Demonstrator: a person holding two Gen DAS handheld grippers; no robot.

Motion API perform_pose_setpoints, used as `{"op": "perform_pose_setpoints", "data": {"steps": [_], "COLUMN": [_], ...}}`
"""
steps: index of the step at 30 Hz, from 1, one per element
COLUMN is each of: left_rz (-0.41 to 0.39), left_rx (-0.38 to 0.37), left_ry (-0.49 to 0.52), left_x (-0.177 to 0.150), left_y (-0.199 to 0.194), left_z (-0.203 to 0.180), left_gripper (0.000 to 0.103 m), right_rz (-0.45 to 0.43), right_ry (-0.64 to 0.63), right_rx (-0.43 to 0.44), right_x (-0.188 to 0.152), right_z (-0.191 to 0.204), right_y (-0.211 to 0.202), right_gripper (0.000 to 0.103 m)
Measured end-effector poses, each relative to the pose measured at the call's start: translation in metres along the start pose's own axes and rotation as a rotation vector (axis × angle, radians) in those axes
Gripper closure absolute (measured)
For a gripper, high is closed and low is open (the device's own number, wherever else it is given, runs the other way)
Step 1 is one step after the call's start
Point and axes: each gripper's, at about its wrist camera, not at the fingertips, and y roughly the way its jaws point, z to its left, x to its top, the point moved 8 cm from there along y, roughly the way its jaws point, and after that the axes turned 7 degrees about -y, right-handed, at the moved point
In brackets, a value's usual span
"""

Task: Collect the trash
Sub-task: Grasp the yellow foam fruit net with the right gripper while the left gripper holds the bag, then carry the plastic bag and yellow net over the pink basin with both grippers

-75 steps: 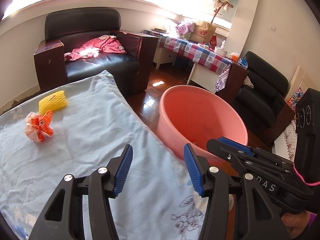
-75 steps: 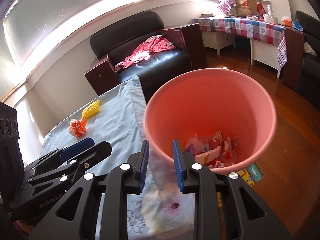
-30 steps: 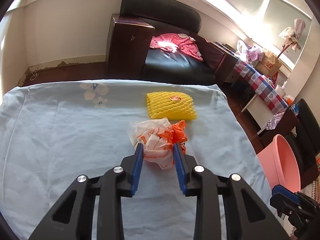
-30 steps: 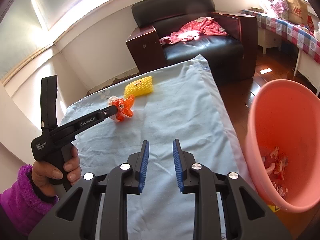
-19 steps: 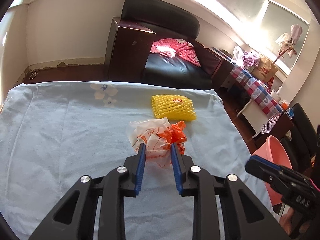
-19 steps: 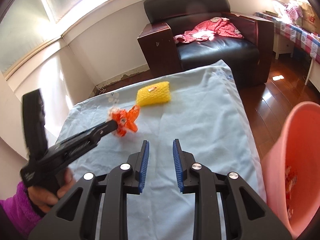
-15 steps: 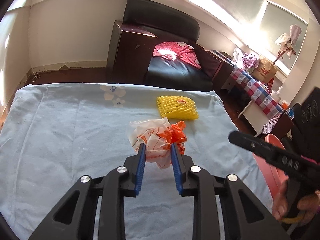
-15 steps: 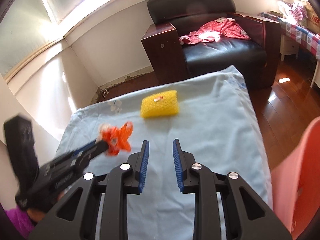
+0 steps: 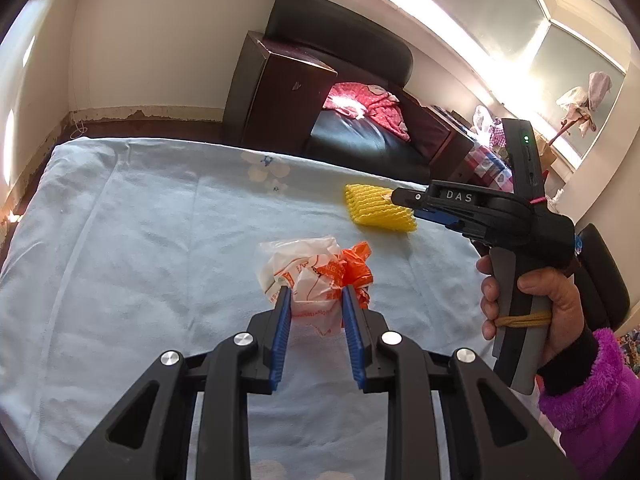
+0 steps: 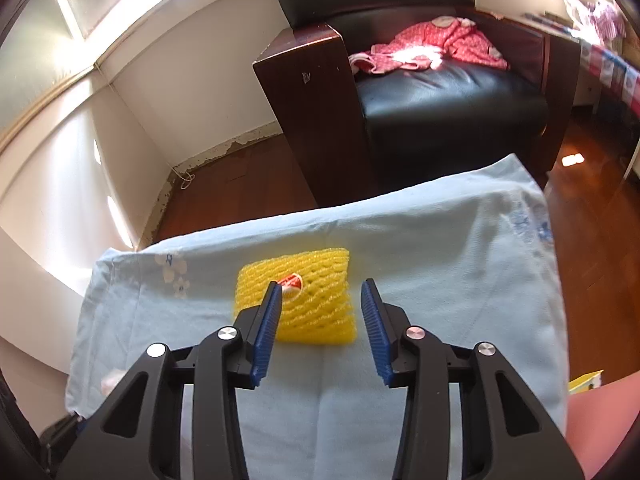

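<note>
A crumpled white and orange plastic bag (image 9: 316, 272) is pinched between the blue pads of my left gripper (image 9: 314, 294), which is shut on it just above the light blue cloth (image 9: 140, 240). A yellow foam fruit net (image 10: 306, 296) with a red sticker lies on the cloth. My right gripper (image 10: 322, 294) is open, its fingers on either side of the net and just over it. In the left wrist view the right gripper (image 9: 416, 204) reaches over the net (image 9: 374, 210) from the right.
A black leather armchair (image 10: 420, 80) with a red garment stands beyond the table's far edge. The rim of the pink bucket (image 10: 600, 428) shows at the lower right. Wooden floor (image 10: 592, 208) lies to the right of the table.
My right gripper has swung left from the bucket to the yellow net and opened wider. My left gripper has closed on the bag and holds it.
</note>
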Motion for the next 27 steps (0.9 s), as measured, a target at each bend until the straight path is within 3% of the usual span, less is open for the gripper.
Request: {"op": "perform_pose_setpoints", "data": {"steps": [6, 9, 11, 16, 27], "left_rz": [0.006, 0.006, 0.004, -0.009, -0.024], "left_rx": [-0.01, -0.012, -0.009, -0.008, -0.004], "left_ry": [0.004, 0.004, 0.009, 0.018, 0.073], "left_x": [-0.002, -0.001, -0.002, -0.002, -0.015], "left_y": [0.001, 0.002, 0.001, -0.006, -0.028], "left_z": [0.0, -0.001, -0.002, -0.006, -0.027], "left_gripper": [0.078, 0.078, 0.078, 0.078, 0.078], "right_rz": [0.018, 0.02, -0.002, -0.039, -0.107], "right_ry": [-0.04, -0.074, -0.086, -0.099, -0.148], "right_rx": [-0.02, -0.013, -0.002, 0.015, -0.045], "right_x": [-0.01, -0.019, -0.024, -0.036, -0.095], "right_z": [0.006, 0.015, 0.02, 0.032, 0.043], "right_y": [0.007, 0.003, -0.006, -0.036, -0.124], "right_gripper": [0.063, 0.085, 0.092, 0.094, 0.094]}}
